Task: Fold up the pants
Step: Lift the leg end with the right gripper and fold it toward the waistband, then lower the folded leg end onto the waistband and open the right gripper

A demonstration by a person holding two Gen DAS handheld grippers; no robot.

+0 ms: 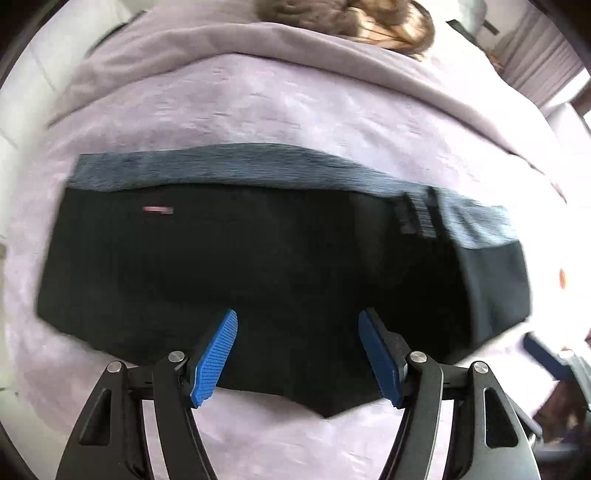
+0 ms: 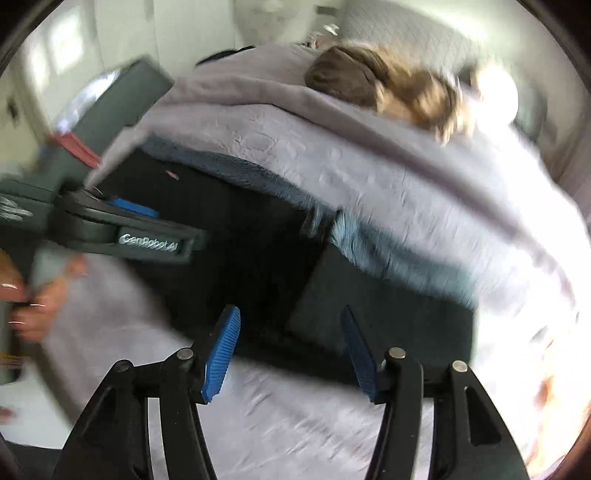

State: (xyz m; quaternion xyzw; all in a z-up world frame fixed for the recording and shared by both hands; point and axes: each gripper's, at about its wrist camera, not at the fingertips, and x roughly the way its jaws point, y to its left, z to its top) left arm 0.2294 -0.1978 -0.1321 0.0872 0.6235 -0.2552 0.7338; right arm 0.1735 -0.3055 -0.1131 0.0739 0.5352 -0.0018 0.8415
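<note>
Our left gripper (image 1: 297,354) and right gripper (image 2: 291,354) hang wide and empty over the black folded pants (image 1: 258,266) on the soft purple blanket (image 1: 258,103), so we should grab both near corners evenly.

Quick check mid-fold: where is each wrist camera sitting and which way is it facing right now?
Left wrist: on the left gripper, looking steeply down at the black pants on the lilac bedspread; only its own open blue fingers show.
Right wrist: on the right gripper, angled down over the pants' other end; its open fingers, the left gripper and a hand show.
Shared: pants, bedspread, brown furry pillow.
</note>
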